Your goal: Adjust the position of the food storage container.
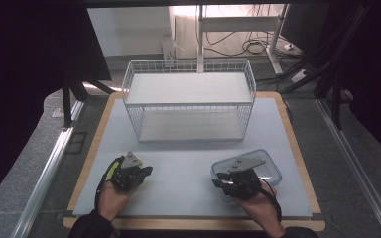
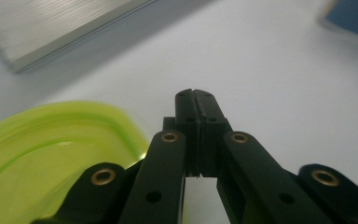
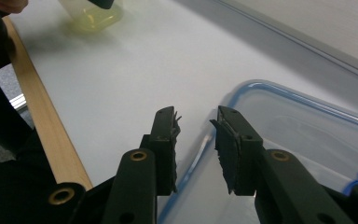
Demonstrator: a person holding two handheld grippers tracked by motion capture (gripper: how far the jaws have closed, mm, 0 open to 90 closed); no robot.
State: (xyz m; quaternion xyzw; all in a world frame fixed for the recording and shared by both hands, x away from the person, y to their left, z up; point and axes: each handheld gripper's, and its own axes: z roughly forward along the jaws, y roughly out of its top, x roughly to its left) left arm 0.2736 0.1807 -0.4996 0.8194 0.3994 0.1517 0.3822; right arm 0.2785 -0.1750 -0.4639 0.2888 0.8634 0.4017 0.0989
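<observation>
A lime-green translucent container (image 2: 42,154) lies just to the left of and under my left gripper (image 2: 195,95). Its jaws are pressed together with nothing between them. From above, the left gripper (image 1: 148,171) sits at the mat's front left, with the green container (image 1: 110,171) peeking out by the hand. At the front right lies a clear container with a blue rim (image 1: 268,166). My right gripper (image 1: 216,182) stands at its left edge. In the right gripper view the jaws (image 3: 196,128) are apart and straddle the blue rim (image 3: 279,95) without pressing on it.
A white wire basket (image 1: 188,67) with two levels stands at the back middle of the pale mat (image 1: 178,163). The mat lies on a wooden board (image 1: 297,158) whose edge (image 3: 42,126) runs close to my right gripper. Metal rails flank the table.
</observation>
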